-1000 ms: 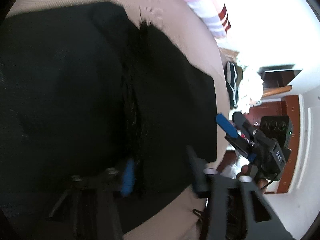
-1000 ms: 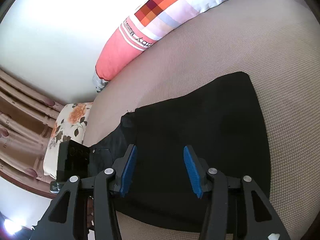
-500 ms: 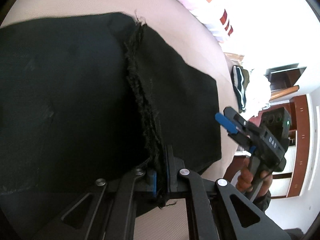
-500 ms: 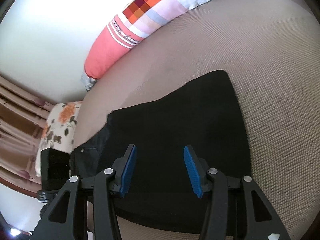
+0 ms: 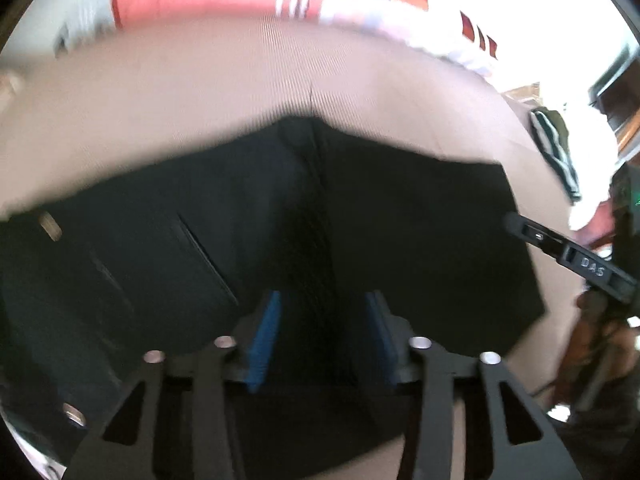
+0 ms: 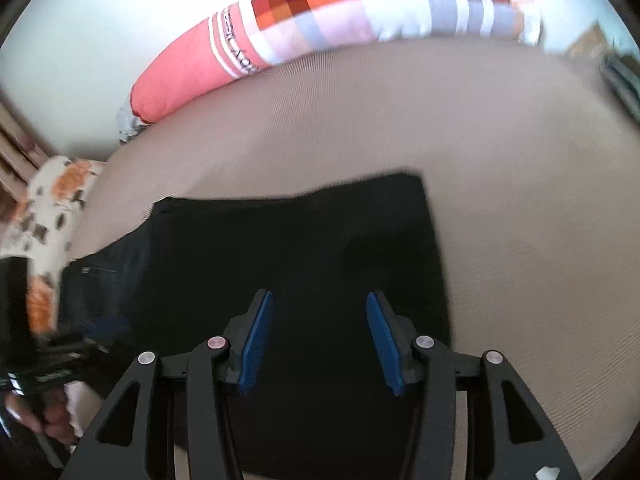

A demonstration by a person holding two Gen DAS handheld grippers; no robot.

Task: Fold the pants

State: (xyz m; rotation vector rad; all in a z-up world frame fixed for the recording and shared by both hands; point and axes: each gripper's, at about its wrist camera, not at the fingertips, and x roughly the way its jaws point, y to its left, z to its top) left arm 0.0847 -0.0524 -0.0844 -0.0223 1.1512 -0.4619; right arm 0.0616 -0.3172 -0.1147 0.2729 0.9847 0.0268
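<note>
"DAS" on the right claw (image 5: 592, 270)

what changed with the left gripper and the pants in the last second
The left gripper went from open, to clamped on the frayed edge of the black pants half a second ago, to open again now, so it let go. The right gripper stayed open above the pants, which stayed on the beige surface beside the long pillow.

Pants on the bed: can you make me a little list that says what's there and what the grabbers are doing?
pants: black pants, lying flat on the bed
bed: beige cover
pillow: long pink patchwork pillow behind the pants
left gripper: jaws open, over the pants
right gripper: jaws open, over the pants
holding anything: no
</note>
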